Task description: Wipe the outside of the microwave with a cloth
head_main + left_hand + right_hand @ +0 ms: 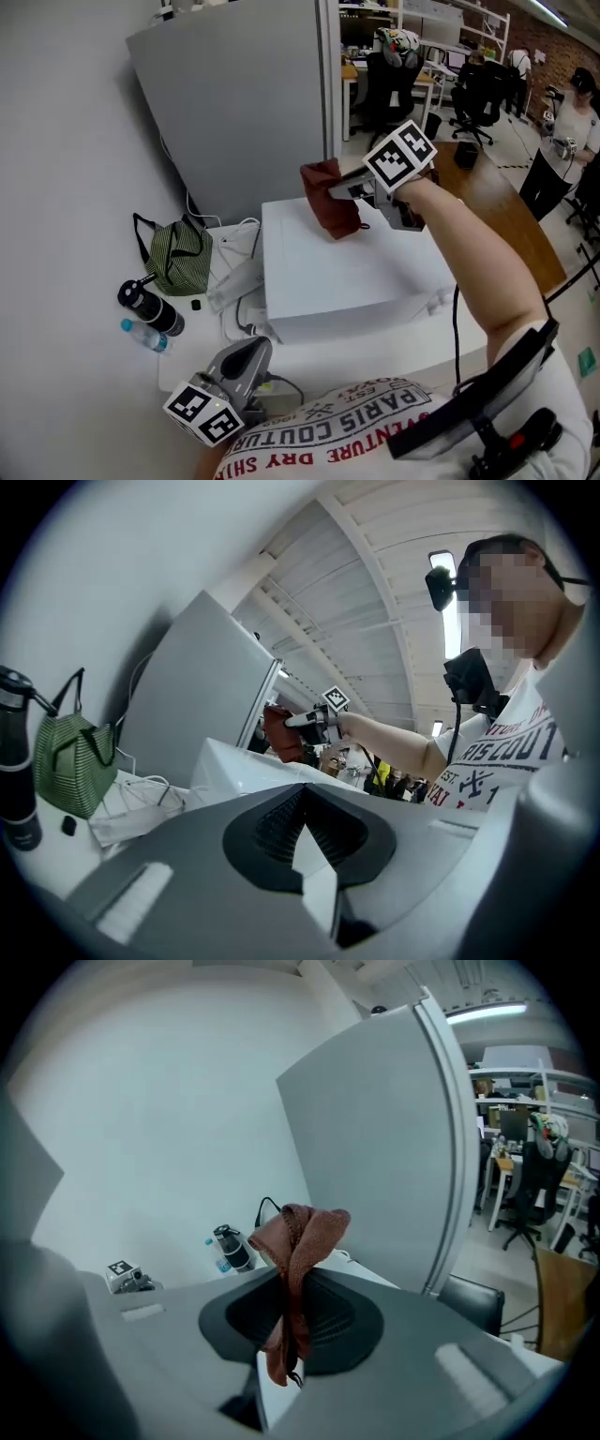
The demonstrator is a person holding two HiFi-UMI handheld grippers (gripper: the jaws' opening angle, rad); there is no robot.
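Note:
The white microwave [347, 272] stands on a white table [187, 361], its top facing me. My right gripper [349, 192] is above the microwave's back left corner, shut on a dark red cloth [330, 202] that hangs in a bunch down to the top surface. In the right gripper view the cloth [298, 1241] is pinched between the jaws and sticks up past them. My left gripper [246, 354] is low at the microwave's front left, shut on nothing. From the left gripper view I see the microwave [244, 766], the cloth [279, 731] and the right gripper [307, 721].
A grey partition panel [244, 103] rises just behind the microwave. Left of it lie a green striped bag [180, 255], a black bottle [148, 307], a small water bottle [145, 336] and white cables [236, 246]. A wooden desk [497, 216] and a person [562, 141] are at the right.

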